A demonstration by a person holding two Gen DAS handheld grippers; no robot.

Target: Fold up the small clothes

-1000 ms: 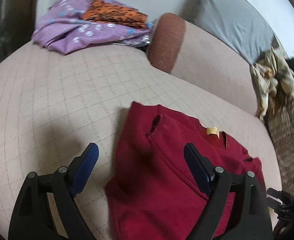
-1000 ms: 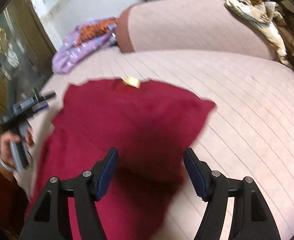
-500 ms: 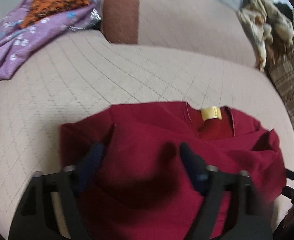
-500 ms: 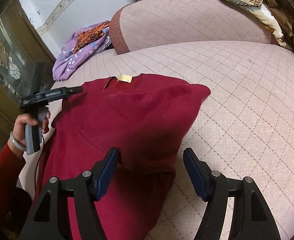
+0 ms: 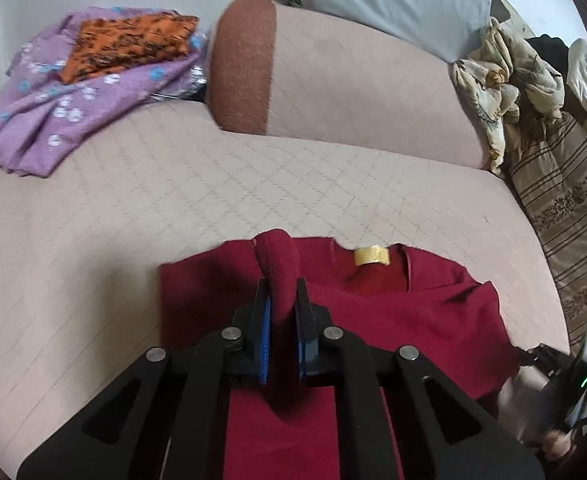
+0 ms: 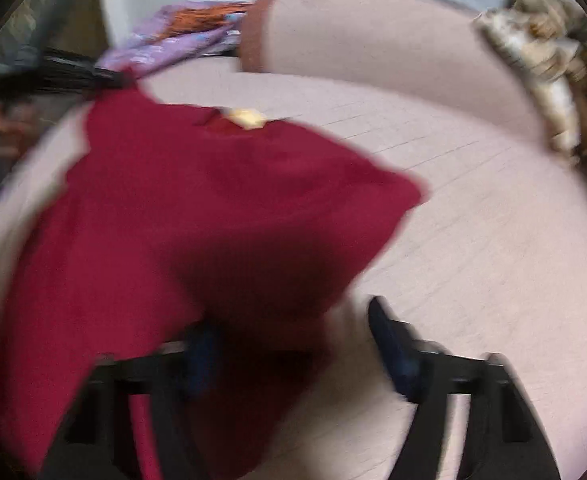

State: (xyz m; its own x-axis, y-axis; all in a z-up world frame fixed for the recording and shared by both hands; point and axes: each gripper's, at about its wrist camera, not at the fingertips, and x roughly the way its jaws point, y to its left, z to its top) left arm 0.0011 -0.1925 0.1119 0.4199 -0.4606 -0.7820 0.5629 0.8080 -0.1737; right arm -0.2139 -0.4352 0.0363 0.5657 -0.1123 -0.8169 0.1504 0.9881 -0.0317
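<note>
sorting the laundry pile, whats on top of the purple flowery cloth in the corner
An orange black-patterned cloth, folded, lies on top of the purple flowery cloth. Something shiny pokes out under its right edge; what it is, and anything else beneath, is covered.

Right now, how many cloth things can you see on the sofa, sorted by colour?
Red: 1, the shirt, pinched in the left claw.
Purple: 1, the flowered cloth.
Orange: 1, the folded cloth lying on the purple one.
Beige patterned: 1, the crumpled cloth at the sofa's far end.
Total: 4.
</note>
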